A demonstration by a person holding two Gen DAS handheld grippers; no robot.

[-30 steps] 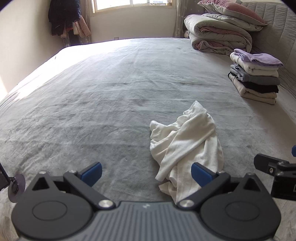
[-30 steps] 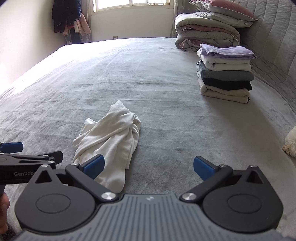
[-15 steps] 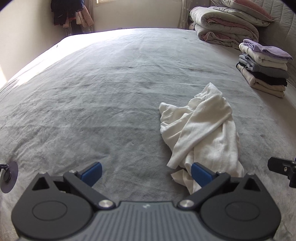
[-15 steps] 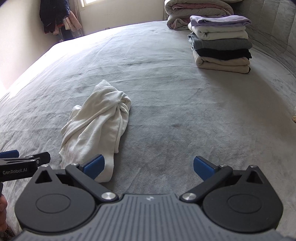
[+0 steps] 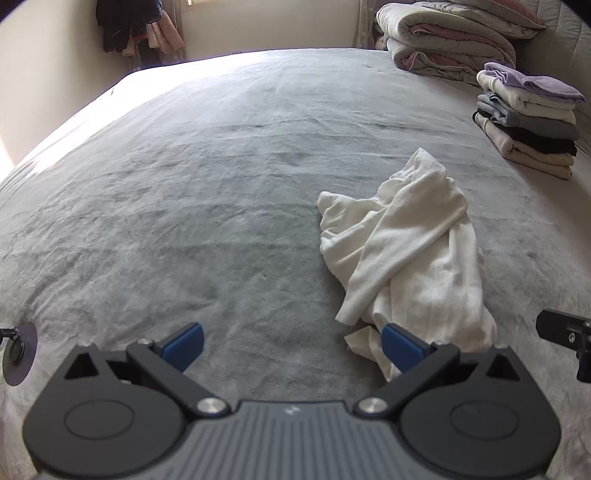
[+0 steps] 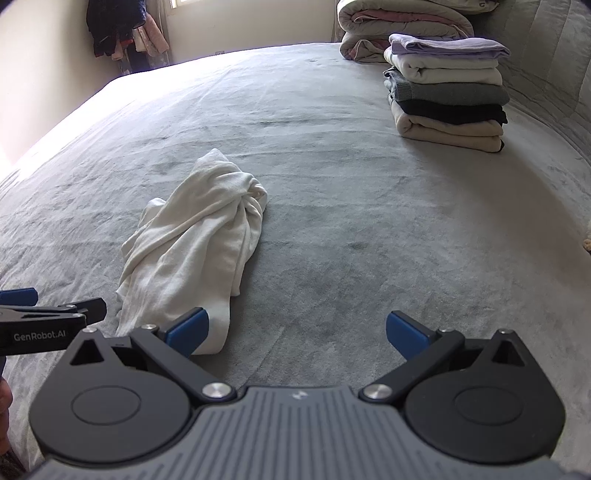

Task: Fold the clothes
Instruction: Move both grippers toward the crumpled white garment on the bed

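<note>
Both tools are spread wide with nothing in them, hanging low over the near edge of the bed (image 5: 207,177). The left tool (image 5: 291,345) sits with its right pad just at the near end of the crumpled white garment (image 5: 402,254), and the right tool (image 6: 297,332) has its left pad by that same end, so the two are bracketing the cloth from either side. That looks like a setup for grabbing the near hem and spreading it flat, since it's too bunched and twisted to fold as it lies.

The garment lies near the middle of the bed toward the near edge, stretching away toward the far right corner. The grey bed cover around it is bare, so nothing blocks a spread. The stack of folded clothes (image 6: 448,96) sits well apart by the right edge, with rolled quilts (image 5: 447,40) behind it in the far right corner. Clothes hanging (image 5: 136,29) on the wall past the far edge are out of the way.
</note>
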